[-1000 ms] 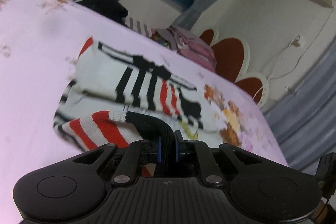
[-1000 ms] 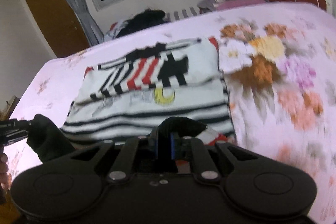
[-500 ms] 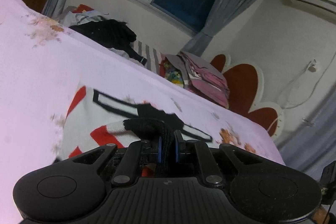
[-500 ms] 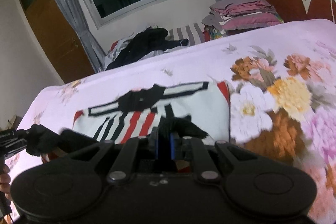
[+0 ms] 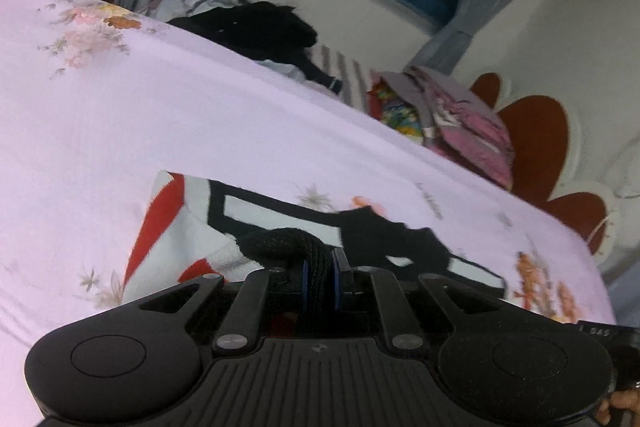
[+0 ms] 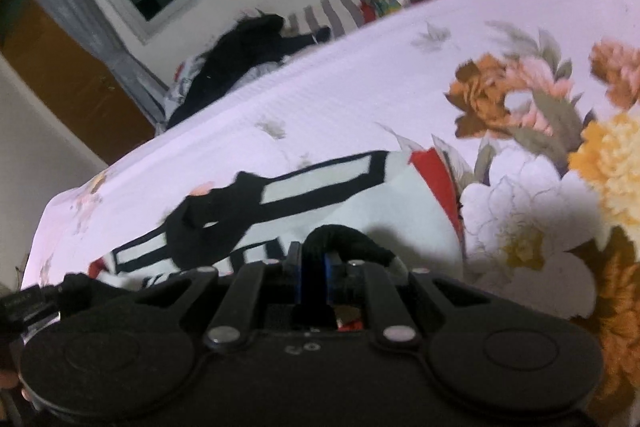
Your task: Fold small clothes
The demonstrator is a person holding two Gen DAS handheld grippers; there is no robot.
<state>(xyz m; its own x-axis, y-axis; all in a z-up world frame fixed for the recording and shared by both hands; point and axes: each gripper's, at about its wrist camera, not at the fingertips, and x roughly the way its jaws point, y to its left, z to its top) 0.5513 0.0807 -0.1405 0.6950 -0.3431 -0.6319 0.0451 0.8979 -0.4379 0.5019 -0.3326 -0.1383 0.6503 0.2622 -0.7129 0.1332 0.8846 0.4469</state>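
Observation:
A small white sweater (image 5: pixel 188 227) with black and red stripes lies on the pink floral bed sheet (image 5: pixel 200 115). My left gripper (image 5: pixel 320 267) is shut on the sweater's black ribbed hem, which bulges over the blue pads. In the right wrist view the same sweater (image 6: pixel 392 211) spreads out ahead, and my right gripper (image 6: pixel 314 271) is shut on another part of the black hem. Both held edges hang just above the sweater's far, collar end. The near part of the garment is hidden under the gripper bodies.
A heap of dark clothes (image 5: pixel 256 27) lies at the bed's far edge under the window. Folded pink bedding (image 5: pixel 464 119) is stacked by the red and white headboard (image 5: pixel 536 143). The other gripper (image 6: pixel 24 303) shows at the right view's left edge.
Both grippers have carried the black hem forward over the sweater toward its far end. Much less of the striped front shows now, as the near half has been drawn over it.

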